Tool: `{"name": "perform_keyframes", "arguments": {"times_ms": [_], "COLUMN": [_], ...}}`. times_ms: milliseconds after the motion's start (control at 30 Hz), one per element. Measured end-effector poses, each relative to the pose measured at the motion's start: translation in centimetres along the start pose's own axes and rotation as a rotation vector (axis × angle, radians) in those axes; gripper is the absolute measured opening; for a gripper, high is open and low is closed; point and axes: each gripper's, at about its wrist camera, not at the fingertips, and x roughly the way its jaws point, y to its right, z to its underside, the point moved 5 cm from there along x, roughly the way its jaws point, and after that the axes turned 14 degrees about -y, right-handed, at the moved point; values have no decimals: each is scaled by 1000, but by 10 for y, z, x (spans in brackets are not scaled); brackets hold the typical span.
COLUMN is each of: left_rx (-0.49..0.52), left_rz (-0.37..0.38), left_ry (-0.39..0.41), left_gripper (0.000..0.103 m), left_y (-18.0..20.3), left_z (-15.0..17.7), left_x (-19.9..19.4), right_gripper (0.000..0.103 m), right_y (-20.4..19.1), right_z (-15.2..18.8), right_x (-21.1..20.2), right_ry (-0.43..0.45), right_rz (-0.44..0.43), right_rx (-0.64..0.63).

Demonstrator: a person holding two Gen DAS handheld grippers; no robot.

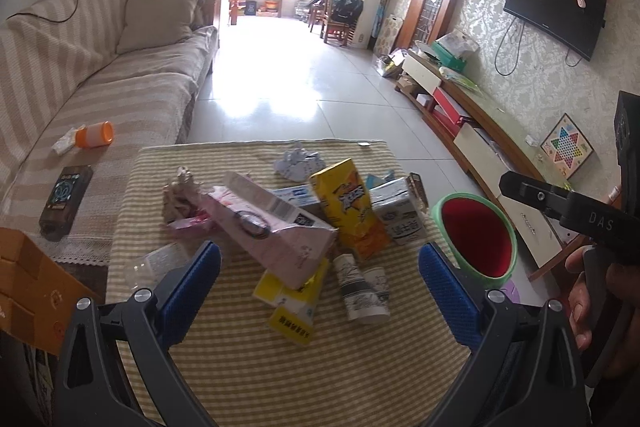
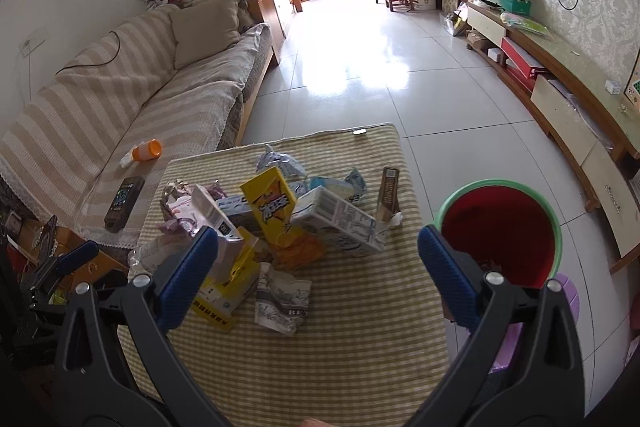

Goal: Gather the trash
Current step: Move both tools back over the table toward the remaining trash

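Two hand-held grippers above a heap of packaging waste on a table covered with a yellow-green striped cloth (image 2: 340, 347). The left gripper (image 1: 320, 279) and the right gripper (image 2: 318, 267) both hang over the near part of the table with jaws spread wide and nothing between the blue pads. The trash lies in one loose heap mid-table: a pink carton (image 1: 280, 227) tilted across the top at the left, a yellow snack box (image 1: 352, 211) leaning upright at the centre, a white printed carton (image 2: 340, 223) lying on its side to the right, a flat yellow box (image 1: 292, 303) underneath, and a crumpled paper cup (image 2: 282, 303) nearest the grippers, apart from the rest. Further back lie crumpled paper (image 1: 298, 163) and a slim brown box (image 2: 389, 193). The destination appears to be the red bin with a green rim (image 2: 500, 227), standing on the floor just beside the table's right edge. All items are judged to be empty card or paper: light, easily crushed, with glossy faces that may slip. Cartons are best taken across their narrow faces, near an edge where the card is stiffest; the cup yields to any pinch and is the most accessible. Lifting the leaning boxes may topple neighbours.
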Motion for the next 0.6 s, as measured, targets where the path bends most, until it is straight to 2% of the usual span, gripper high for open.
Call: {"name": "perform_keyframes", "arguments": {"times_ms": [167,267,367,433,533,600], "left_rx": [-68,-109,-131,-150,-148,-144], "left_rz": [-45,-58,-71,-84,-124,-148], "left_ry": [-20,-35,-34,-51,-66,-92], "left_gripper": [95,95,95,95,95,95], "left_y": [-43,-63,-76,-86,-95,-101], "left_z": [15,22,28,32,34,35], "left_x": [-2,1,2,6,9,14], "right_gripper": [98,98,98,98,98,98], "right_y": [-27,-39,-46,-46,-41,-34], "right_z": [12,18,21,23,25,25], "right_x": [15,19,23,29,34,40], "right_ry": [-46,-44,-35,-46,-25,-45], "right_rz": [6,47,49,39,71,87], "right_rx": [-47,-89,-128,-143,-174,-173]}}
